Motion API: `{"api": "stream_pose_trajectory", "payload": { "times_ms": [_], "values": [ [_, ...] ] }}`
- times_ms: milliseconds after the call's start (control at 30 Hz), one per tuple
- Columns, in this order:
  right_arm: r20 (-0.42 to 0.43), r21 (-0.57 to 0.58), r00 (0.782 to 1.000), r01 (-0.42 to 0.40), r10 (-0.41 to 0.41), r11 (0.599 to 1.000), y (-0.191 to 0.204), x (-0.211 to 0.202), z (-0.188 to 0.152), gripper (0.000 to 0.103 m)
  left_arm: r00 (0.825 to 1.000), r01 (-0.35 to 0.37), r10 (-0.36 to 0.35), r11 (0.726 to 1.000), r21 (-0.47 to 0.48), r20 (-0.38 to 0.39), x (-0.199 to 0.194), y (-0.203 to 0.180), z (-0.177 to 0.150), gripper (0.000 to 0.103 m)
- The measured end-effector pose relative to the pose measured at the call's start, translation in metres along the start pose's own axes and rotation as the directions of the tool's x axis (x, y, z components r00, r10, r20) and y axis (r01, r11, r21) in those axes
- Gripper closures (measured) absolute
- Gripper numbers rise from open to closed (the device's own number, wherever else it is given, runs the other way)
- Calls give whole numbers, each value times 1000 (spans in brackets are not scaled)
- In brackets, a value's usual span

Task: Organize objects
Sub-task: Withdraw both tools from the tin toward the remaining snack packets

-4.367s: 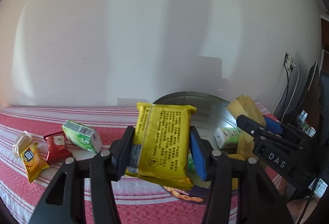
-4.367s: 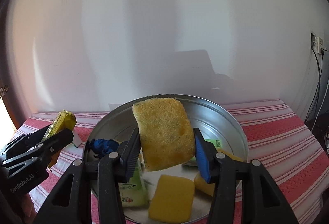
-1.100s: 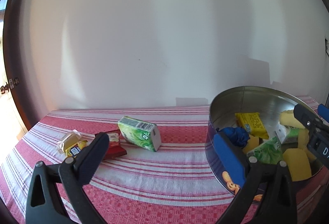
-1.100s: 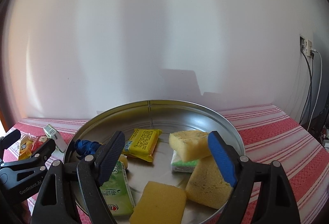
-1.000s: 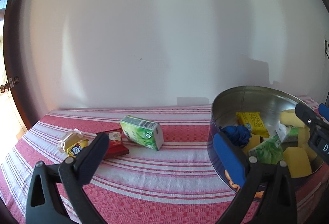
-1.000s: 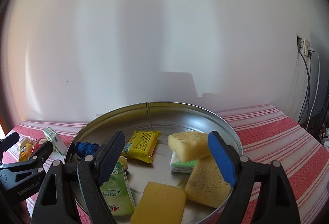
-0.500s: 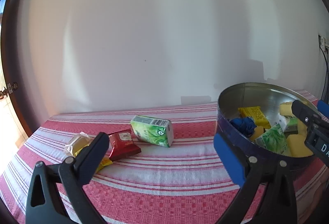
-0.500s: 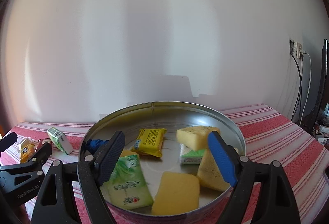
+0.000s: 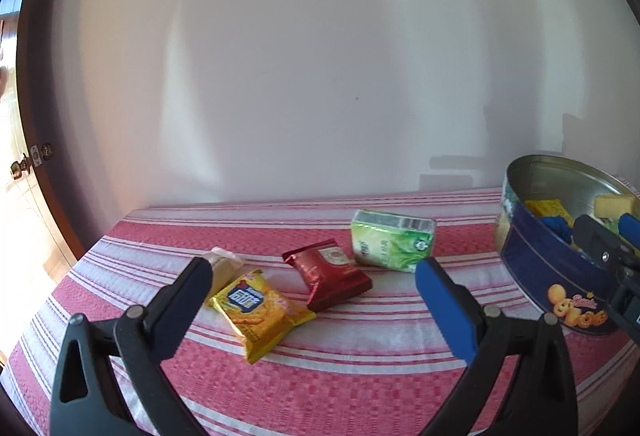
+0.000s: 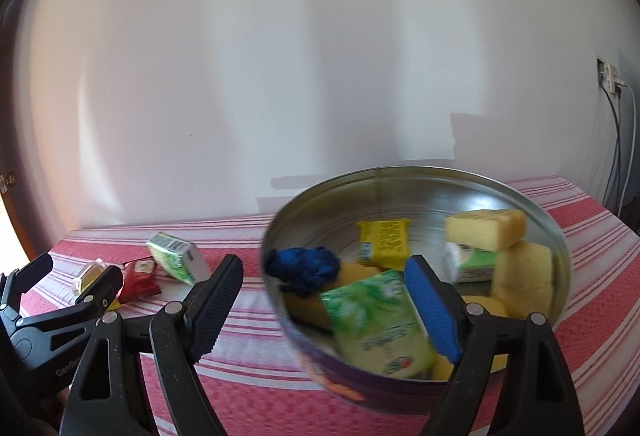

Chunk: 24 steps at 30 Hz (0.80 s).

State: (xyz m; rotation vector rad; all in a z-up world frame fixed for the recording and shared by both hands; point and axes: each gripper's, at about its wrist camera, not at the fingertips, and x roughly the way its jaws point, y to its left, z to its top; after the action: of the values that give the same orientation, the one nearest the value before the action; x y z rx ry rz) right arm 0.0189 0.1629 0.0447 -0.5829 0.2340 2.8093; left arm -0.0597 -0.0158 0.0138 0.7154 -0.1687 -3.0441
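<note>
Both claws swung leftward since a second ago, left claw (image 9: 308,276) released above yellow snack packet (image 9: 260,310), red foil pouch (image 9: 326,275), green tissue pack (image 9: 392,244), right claw (image 10: 322,292) released, straddling round metal tin's (image 10: 420,188) near wall, red striped surface (image 9: 320,376) beneath.

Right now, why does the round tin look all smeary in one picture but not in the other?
In the right wrist view the tin is smeared along its near edge, as by camera motion; in the left wrist view the tin and the snack packets look crisp. Both views bend the striped tablecloth and darken at the corners: fisheye lens.
</note>
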Motion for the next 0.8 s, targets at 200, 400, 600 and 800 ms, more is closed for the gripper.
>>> {"api": "stream_pose_trajectory", "payload": {
  "times_ms": [200, 400, 600, 800],
  "values": [
    [-39, -32, 997, -70, 68, 997, 40, 12, -2, 18, 998, -43, 41, 998, -44, -45, 18, 49, -4, 0],
    [-101, -54, 985, -145, 139, 988, 78, 28, -5, 18, 992, -109, 106, 993, -34, -73, 33, 93, -7, 0],
    [-174, -95, 960, -240, 222, 966, 128, 40, -10, 18, 970, -203, 189, 976, -79, -150, 53, 140, -10, 0],
    [-273, -175, 908, -371, 317, 912, 184, 59, -15, 26, 952, -259, 221, 950, -176, -210, 62, 181, -13, 0]
  ]
}}
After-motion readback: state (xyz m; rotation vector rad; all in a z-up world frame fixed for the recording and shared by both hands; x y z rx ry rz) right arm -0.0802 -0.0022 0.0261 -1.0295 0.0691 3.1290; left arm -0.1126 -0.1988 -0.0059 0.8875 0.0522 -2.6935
